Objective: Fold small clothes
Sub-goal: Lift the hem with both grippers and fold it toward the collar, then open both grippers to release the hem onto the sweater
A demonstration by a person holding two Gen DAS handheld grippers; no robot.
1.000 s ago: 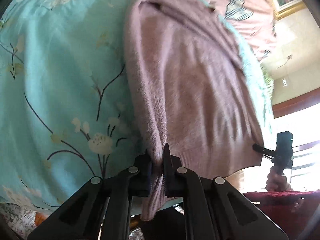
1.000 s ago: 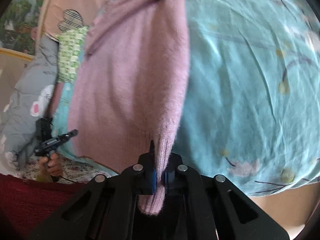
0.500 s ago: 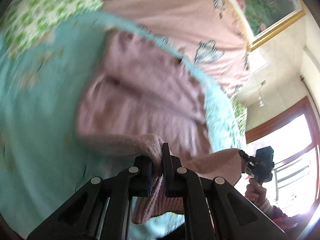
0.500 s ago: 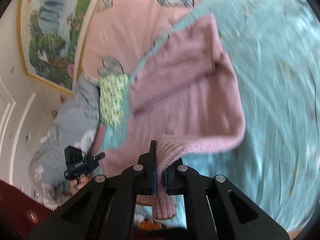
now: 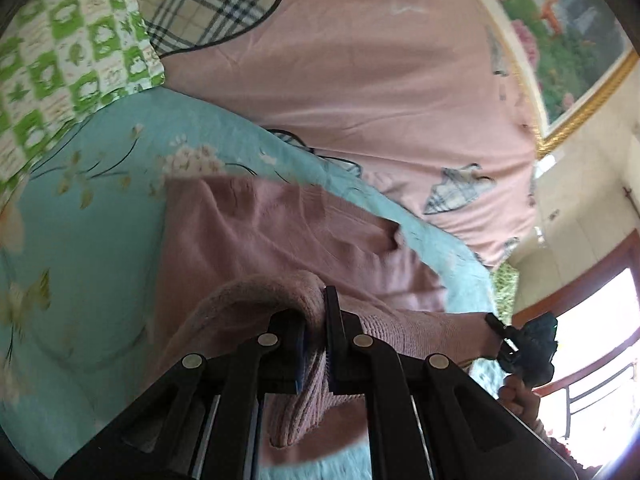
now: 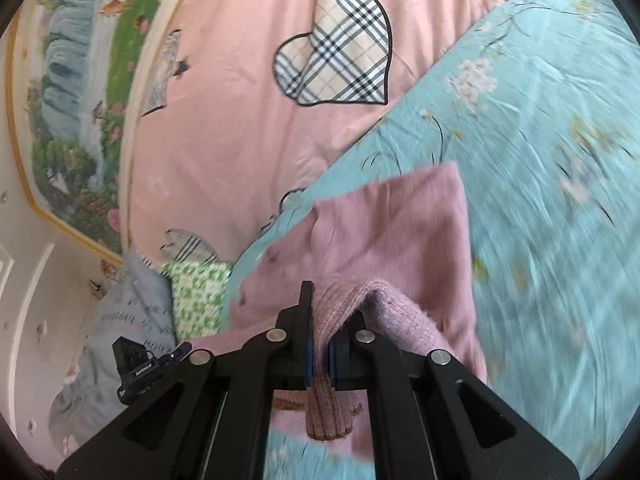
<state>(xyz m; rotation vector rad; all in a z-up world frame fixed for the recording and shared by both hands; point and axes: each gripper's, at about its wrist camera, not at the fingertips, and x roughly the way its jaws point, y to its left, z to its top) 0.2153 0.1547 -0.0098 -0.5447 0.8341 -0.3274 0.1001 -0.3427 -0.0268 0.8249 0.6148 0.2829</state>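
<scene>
Left gripper (image 5: 316,344) and right gripper (image 6: 319,344) each clamp tight on the ribbed hem of the pink sweater (image 5: 280,248), which lies on the teal floral sheet (image 5: 80,240). Keep both hem corners level and lay them square onto the far edge so the fold lands even.

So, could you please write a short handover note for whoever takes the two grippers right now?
Left gripper: shut on the ribbed hem of the pink sweater.
Right gripper: shut on the other end of that hem.
Sweater: far part lies on the blue floral sheet; the hem is lifted above it.
Done: both corners gripped, the fold under way.
Left: lay the hem down on the far part, release, finish folding.
</scene>
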